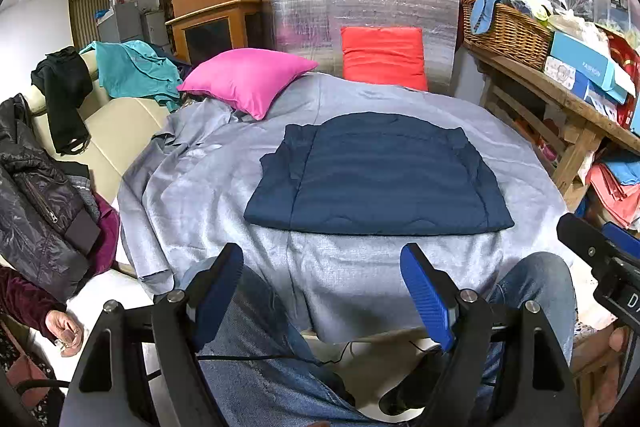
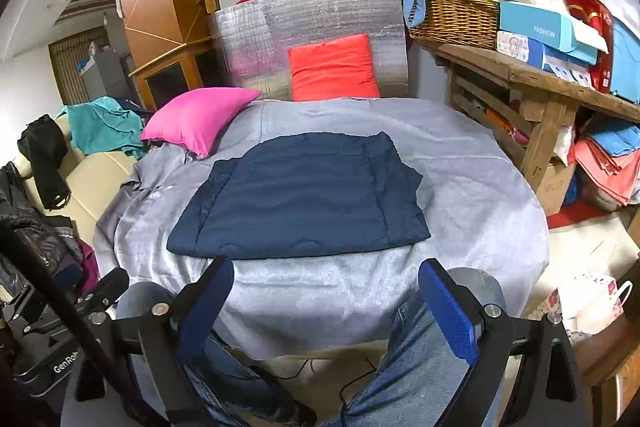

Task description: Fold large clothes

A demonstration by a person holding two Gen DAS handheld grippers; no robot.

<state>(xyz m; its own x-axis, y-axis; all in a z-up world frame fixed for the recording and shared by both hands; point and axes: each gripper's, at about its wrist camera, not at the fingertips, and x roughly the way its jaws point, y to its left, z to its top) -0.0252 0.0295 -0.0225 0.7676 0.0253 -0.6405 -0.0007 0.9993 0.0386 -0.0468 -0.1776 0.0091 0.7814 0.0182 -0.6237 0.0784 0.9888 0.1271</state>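
Observation:
A navy quilted garment (image 1: pixel 376 175) lies flat and folded into a rough rectangle on the grey sheet (image 1: pixel 200 187) that covers the table; it also shows in the right wrist view (image 2: pixel 304 195). My left gripper (image 1: pixel 320 291) is open and empty, held back from the table's near edge above the person's jeans. My right gripper (image 2: pixel 324 303) is open and empty too, also short of the near edge. Neither gripper touches the garment.
A pink pillow (image 1: pixel 248 79) and an orange-red cushion (image 1: pixel 384 57) sit at the table's far side against a silver panel (image 1: pixel 360 3). A wooden bench (image 2: pixel 540 83) with a wicker basket (image 2: pixel 456 19) and boxes stands right. Clothes drape a cream chair (image 1: pixel 112 131) left.

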